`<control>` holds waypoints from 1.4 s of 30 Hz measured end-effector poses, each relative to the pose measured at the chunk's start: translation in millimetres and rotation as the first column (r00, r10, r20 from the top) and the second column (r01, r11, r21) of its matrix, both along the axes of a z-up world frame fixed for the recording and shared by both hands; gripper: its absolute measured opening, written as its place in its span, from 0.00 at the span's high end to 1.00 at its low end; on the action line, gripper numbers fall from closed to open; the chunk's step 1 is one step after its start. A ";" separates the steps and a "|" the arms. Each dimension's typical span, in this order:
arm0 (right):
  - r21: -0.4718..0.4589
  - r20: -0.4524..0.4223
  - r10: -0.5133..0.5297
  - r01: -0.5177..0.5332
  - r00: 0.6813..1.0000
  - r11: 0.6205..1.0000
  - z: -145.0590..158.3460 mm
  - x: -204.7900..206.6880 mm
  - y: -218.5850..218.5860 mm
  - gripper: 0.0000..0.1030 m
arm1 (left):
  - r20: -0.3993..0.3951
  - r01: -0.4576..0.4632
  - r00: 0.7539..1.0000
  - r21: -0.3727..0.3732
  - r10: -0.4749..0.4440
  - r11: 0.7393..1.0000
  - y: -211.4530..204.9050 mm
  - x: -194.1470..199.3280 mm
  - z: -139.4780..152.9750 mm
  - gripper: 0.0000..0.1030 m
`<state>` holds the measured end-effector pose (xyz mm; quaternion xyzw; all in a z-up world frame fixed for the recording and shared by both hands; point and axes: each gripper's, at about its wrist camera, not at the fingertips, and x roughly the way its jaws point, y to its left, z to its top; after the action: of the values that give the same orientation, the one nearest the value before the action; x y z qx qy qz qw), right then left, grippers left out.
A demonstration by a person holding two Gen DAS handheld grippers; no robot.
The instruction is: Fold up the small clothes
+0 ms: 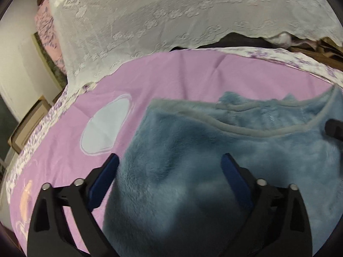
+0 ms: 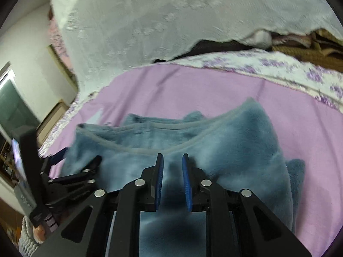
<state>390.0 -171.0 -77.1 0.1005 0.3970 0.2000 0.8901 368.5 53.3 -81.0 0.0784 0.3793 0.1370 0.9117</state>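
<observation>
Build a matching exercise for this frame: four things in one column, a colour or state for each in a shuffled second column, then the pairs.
Things:
1. fleece garment
2. bedsheet
3. lace cloth
4. left gripper

Colour or state:
A. white
B. open wide
C. grey-blue, fluffy
D. lilac-pink

Pairs: 1-C, 2-D, 3-A, 4-B
</observation>
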 end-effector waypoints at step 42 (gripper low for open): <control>-0.015 0.083 -0.035 0.036 0.996 0.999 -2.1 -34.7 -25.3 0.84 | -0.029 -0.028 0.999 -0.348 0.020 0.937 57.4 0.5 2.1 0.04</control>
<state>355.3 -196.3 -79.2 0.0918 0.3595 0.1850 0.9100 369.1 110.8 -78.9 -0.0873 0.4097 0.0777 0.9047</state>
